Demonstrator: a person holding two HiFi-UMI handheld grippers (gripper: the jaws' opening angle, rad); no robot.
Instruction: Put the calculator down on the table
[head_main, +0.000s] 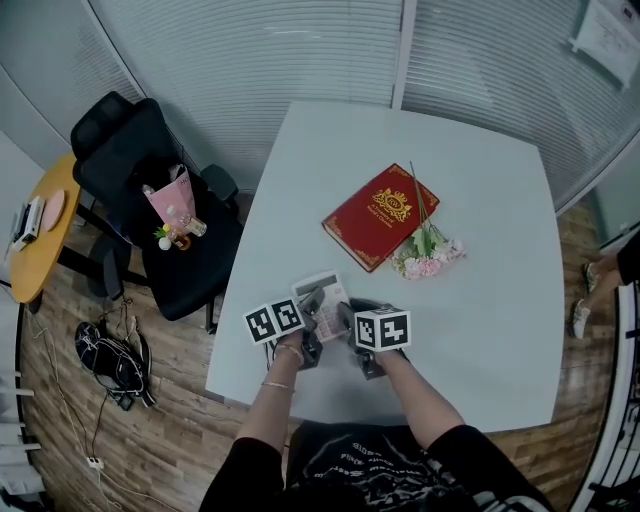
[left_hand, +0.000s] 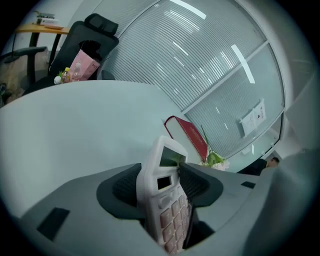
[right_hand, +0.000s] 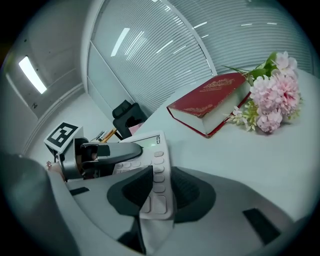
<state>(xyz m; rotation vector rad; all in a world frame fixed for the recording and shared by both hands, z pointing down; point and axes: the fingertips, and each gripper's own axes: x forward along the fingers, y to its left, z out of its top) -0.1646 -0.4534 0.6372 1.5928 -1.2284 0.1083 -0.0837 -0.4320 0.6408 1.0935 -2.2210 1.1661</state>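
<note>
Two grippers work low at the counter (head_main: 480, 250): the right gripper (head_main: 350, 318) clenches the calculator (head_main: 322, 288), while the left gripper (head_main: 312, 303) is opening its jaws around it. Next, I reckon, lay it flat and release.

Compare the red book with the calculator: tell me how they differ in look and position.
The red book is dark red with gold print; the calculator is white with pale keys. The book lies flat on the table, away from the grippers. The calculator sits between the jaws of both: the right gripper is clamped on it and the left gripper has its jaws opening. The book is clearly the larger. Both are flat and rectangular.
</note>
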